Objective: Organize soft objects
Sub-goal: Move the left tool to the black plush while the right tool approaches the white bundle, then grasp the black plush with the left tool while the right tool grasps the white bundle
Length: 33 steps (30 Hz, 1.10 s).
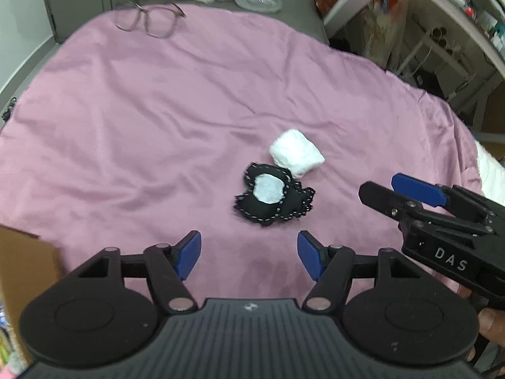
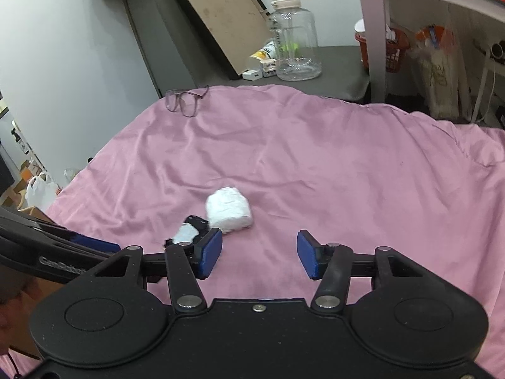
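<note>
A black felt stuffed toy (image 1: 273, 199) with a white patch and stitched edges lies on the pink sheet (image 1: 142, 126). A white soft bundle (image 1: 296, 153) touches its far side. My left gripper (image 1: 249, 249) hovers open just short of the toy, nothing between its blue pads. My right gripper (image 1: 377, 184) comes in from the right of the toy, apart from it. In the right wrist view the right gripper (image 2: 258, 252) stands open and empty. There the white bundle (image 2: 228, 210) lies just beyond its left pad and the black toy (image 2: 187, 232) is partly hidden behind that finger.
A pair of glasses (image 1: 148, 20) rests at the far edge of the sheet. Behind it a grey surface carries a clear jug (image 2: 295, 38) and small clutter. A cardboard box (image 1: 25, 268) sits at the near left. White shelving (image 1: 442, 15) stands to the right.
</note>
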Available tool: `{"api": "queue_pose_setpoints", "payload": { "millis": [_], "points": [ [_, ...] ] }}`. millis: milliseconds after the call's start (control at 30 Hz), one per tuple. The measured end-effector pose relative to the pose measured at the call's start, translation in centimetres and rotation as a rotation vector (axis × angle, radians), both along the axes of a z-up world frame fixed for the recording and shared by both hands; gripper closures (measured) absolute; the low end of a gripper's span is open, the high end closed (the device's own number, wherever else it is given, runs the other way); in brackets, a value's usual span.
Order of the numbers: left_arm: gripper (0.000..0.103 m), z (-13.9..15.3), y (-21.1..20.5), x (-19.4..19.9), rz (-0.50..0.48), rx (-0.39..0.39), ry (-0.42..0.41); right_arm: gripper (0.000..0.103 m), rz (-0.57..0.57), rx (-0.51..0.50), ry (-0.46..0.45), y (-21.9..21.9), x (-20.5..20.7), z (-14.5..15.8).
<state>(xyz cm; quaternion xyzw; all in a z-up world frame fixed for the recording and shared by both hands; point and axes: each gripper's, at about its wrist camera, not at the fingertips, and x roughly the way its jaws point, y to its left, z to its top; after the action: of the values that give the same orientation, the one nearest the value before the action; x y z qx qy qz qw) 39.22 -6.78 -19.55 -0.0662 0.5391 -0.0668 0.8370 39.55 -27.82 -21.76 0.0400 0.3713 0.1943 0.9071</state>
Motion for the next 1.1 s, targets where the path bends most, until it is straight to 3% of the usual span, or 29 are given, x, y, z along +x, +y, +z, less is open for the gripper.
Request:
{"api": "queue_pose_setpoints", "payload": {
  "millis": [433,533,600,667,767,1100],
  "points": [
    [0.038,-3.6,-3.5,3.7,-0.027,0.027,-0.007,0.051,-0.032,0.061,0.037,-2.2,1.3,-2.4],
    [0.048,-3.7,-3.5,3.7,-0.03,0.028,-0.036,0.051,-0.033,0.064,0.035,-2.2,1.5,-2.5],
    [0.065,-3.7,-3.1,3.7,-0.024,0.026,-0.044,0.051,-0.03,0.062,0.034,-2.1,1.5,-2.6],
    [0.07,-3.6,-2.8,3.6,-0.028,0.022,-0.048,0.051,-0.024,0.056,0.03,-1.8,1.5,-2.6],
    [0.074,-3.1,-2.3,3.4,-0.032,0.012,-0.053,0.051,-0.015,0.044,0.023,-1.1,1.6,-2.5],
    [0.074,-0.9,0.6,1.9,-0.01,-0.018,-0.063,0.05,0.033,-0.014,-0.01,2.2,1.7,-2.5]
  ]
}}
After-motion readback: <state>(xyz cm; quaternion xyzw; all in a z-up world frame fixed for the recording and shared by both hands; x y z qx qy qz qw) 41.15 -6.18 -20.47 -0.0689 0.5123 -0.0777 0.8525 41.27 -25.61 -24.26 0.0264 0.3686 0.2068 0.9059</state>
